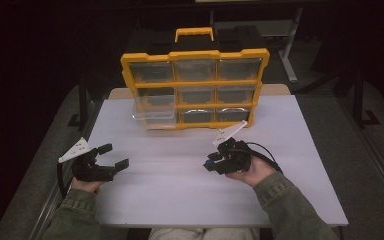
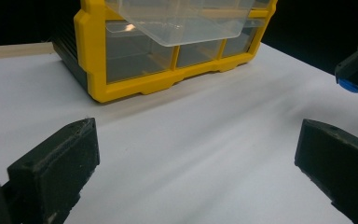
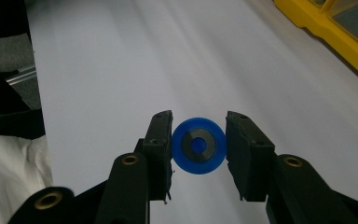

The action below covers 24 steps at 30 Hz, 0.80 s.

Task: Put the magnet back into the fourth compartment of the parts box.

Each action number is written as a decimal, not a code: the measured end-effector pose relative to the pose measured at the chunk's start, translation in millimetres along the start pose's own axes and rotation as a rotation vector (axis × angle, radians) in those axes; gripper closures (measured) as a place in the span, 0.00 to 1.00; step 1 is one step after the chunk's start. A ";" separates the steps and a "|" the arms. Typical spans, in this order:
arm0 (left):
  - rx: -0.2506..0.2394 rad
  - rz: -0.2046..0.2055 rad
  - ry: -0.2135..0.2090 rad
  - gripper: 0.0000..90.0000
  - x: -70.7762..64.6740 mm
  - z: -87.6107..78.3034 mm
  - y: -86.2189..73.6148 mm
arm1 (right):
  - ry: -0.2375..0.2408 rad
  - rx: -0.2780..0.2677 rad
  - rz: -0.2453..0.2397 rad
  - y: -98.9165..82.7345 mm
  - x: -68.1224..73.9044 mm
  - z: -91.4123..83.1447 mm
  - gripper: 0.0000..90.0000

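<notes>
No readable writing anywhere. Right tool (image 3: 199, 145) pinches a blue disc (image 3: 199, 145) just above the white worktop (image 1: 180, 190), around 5 o'clock of the yellow organizer (image 1: 195, 90); left tool (image 1: 111, 156) gapes wide, holding nothing.

organizer (image 1: 195, 87) stood at far middle of table (image 1: 180, 200) | drawer (image 1: 152, 112) drawn out at organizer's lower left | left gripper (image 1: 114, 156) placed near left, above table | right gripper (image 1: 208, 164) placed near right of centre | disc (image 3: 199, 145) held between right gripper's jaws, well nearer than organizer
</notes>
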State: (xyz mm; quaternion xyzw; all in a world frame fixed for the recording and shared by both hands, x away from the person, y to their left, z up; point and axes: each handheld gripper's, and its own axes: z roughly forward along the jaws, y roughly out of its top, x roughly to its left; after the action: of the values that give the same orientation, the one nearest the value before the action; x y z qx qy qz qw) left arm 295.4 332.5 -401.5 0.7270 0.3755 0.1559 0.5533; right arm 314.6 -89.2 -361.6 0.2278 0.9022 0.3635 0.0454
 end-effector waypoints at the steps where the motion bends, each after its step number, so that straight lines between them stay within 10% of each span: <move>1: 0.001 -0.001 0.000 0.00 0.1 -0.1 0.0 | 0.000 0.002 0.000 1.4 0.1 -0.7 0.67; 24: -0.005 -0.002 -0.002 0.00 0.6 -0.3 0.2 | -0.021 -0.042 -0.044 37.1 -3.8 -23.4 0.67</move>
State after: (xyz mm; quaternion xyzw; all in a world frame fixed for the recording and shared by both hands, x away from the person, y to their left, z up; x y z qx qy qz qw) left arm 295.6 333.1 -401.3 0.7254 0.3752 0.1556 0.5557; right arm 326.2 -82.3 -319.6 0.2107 0.8986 0.3789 0.0679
